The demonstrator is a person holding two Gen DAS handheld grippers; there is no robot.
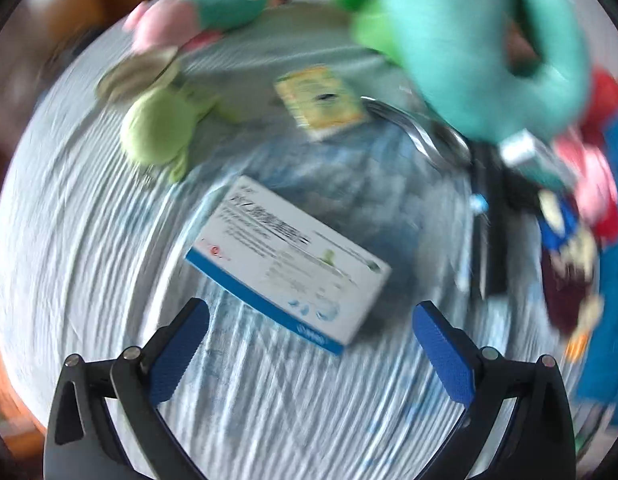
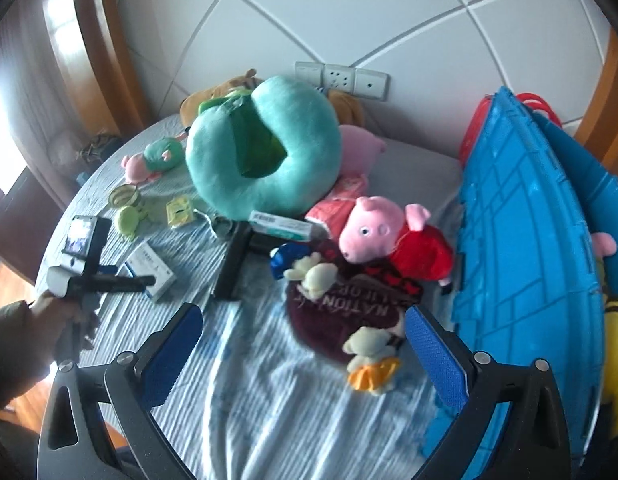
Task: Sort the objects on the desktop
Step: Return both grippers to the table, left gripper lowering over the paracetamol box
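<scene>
A white and blue medicine box (image 1: pixel 287 262) lies on the striped cloth just ahead of my left gripper (image 1: pixel 309 320), which is open and empty; this view is blurred by motion. The same box (image 2: pixel 151 270) shows in the right wrist view under the left gripper (image 2: pixel 143 280), held by a hand. My right gripper (image 2: pixel 303 324) is open and empty above the cloth, near a dark maroon plush item (image 2: pixel 345 304) with small cream toys on it. A pink pig plush in red (image 2: pixel 389 236) lies beyond.
A teal neck pillow (image 2: pixel 265 152) stands mid-table over a green box (image 2: pixel 283 226), a black bar (image 2: pixel 233 264) and a spoon (image 1: pixel 413 128). Small green plush (image 1: pixel 157 132), yellow packet (image 1: pixel 321 100), pink-teal plush (image 2: pixel 153 158) at left. Blue crate (image 2: pixel 521 240) fills the right side.
</scene>
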